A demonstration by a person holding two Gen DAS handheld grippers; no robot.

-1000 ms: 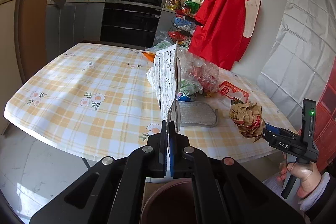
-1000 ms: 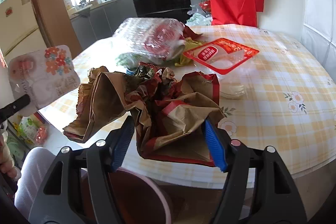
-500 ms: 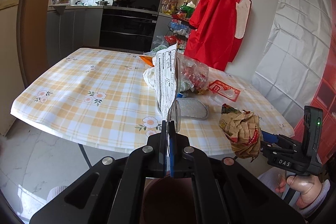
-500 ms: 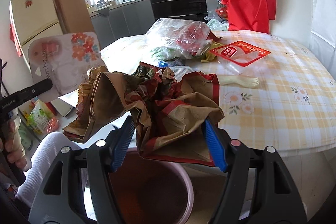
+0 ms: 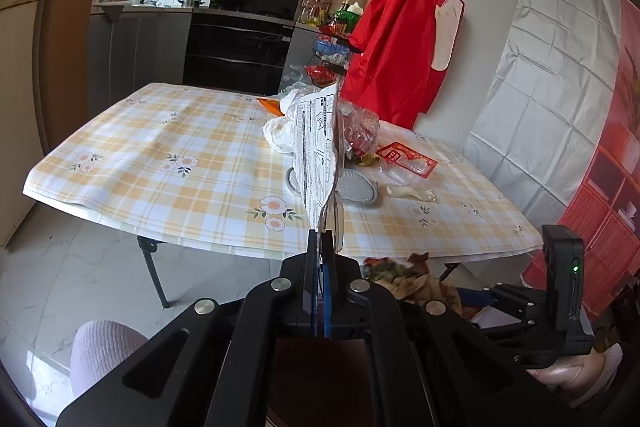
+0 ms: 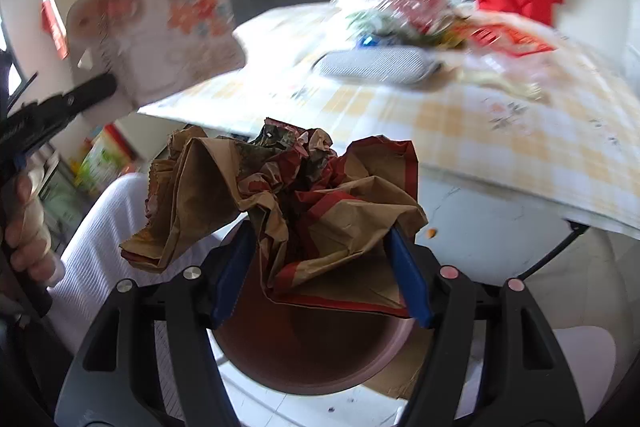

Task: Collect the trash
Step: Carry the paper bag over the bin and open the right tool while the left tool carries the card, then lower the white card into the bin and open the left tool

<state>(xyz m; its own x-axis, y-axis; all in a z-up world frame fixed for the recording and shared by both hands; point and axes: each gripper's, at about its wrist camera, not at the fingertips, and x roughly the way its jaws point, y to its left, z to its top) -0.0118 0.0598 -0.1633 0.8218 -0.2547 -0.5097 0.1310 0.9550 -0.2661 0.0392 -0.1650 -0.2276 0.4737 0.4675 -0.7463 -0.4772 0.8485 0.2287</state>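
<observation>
My left gripper is shut on a flat white printed wrapper that stands upright in front of the camera; its flowered side shows in the right wrist view. My right gripper is shut on a crumpled brown and red paper bag, also seen low right in the left wrist view. The bag hangs off the table's front edge, right above a pink bin with a dark inside that stands on the floor below both grippers.
The table with a yellow checked cloth holds a heap of plastic bags, a red and white packet, a grey oval pad and a pale scrap. A red apron hangs behind. A person's knees flank the bin.
Both grippers drew back from the table and off its front edge. The right one sank and tipped down, bringing the paper bag over the bin. Each grip held.
</observation>
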